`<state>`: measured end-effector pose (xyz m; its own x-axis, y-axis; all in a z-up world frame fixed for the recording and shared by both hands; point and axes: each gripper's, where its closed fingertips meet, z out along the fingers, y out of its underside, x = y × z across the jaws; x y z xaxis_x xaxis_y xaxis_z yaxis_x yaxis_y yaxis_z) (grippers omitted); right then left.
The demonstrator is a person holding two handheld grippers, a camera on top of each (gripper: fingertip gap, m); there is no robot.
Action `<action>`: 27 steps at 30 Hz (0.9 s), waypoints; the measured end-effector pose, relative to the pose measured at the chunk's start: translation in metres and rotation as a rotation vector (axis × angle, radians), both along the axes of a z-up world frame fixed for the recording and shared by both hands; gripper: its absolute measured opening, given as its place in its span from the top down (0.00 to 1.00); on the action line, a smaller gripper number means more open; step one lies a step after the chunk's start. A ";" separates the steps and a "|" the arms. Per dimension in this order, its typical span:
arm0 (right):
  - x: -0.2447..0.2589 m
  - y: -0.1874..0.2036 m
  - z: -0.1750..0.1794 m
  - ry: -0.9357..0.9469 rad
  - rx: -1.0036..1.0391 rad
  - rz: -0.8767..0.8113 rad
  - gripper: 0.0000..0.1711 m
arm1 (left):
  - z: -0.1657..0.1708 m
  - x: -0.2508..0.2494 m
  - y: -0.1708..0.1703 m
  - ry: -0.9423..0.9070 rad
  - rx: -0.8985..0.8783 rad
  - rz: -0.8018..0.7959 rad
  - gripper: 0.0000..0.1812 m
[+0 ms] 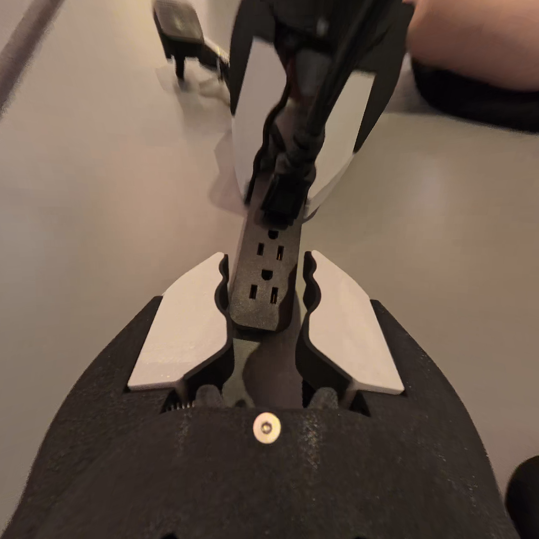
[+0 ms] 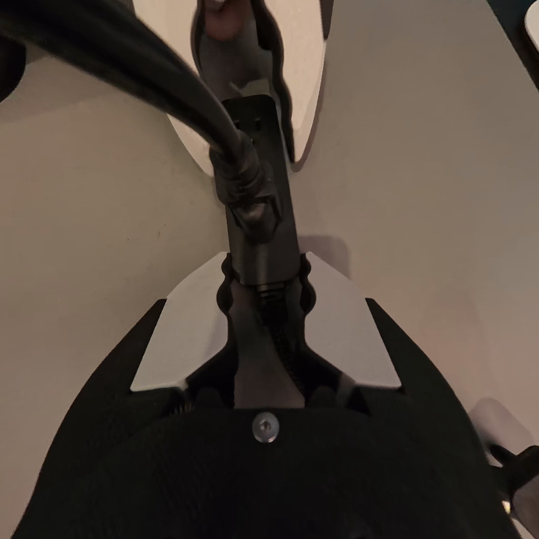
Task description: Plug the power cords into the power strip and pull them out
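A black power strip (image 1: pixel 262 280) lies on the pale table. My left gripper (image 1: pixel 264 256) is closed around its near end, beside two empty sockets. A black plug (image 1: pixel 281 198) sits in a socket farther along the strip, and its thick cable rises away. In the right wrist view my right gripper (image 2: pixel 264 256) is shut on the other end of the strip (image 2: pixel 262 248), where its braided cord (image 2: pixel 280 335) comes out. The plug (image 2: pixel 248 192) and its cable (image 2: pixel 131 58) lie ahead, with the left gripper (image 2: pixel 252 167) beyond.
A black adapter (image 1: pixel 178 38) with prongs stands blurred on the table at the far left. A person's arm (image 1: pixel 466 43) is at the top right. A dark object (image 2: pixel 519 466) lies at the lower right of the right wrist view. Tip to tip, the grippers are about 6 cm apart. The right tips stand about 12 cm off the black adapter (image 1: pixel 178 38).
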<state>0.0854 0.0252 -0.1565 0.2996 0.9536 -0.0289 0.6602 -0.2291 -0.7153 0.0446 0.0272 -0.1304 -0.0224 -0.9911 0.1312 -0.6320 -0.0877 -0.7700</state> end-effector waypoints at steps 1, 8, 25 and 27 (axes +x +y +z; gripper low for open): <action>0.000 0.000 0.000 0.016 0.004 0.002 0.73 | 0.012 0.002 0.001 -0.034 0.014 0.010 0.73; 0.000 0.000 0.001 0.029 0.017 0.005 0.73 | 0.037 0.031 -0.009 0.019 0.188 -0.019 0.78; 0.002 0.004 0.001 -0.103 -0.018 0.027 0.74 | 0.037 0.045 -0.005 0.167 0.353 -0.023 0.91; 0.001 0.003 0.000 -0.133 -0.020 0.031 0.74 | 0.031 0.047 -0.004 0.181 0.352 -0.029 0.89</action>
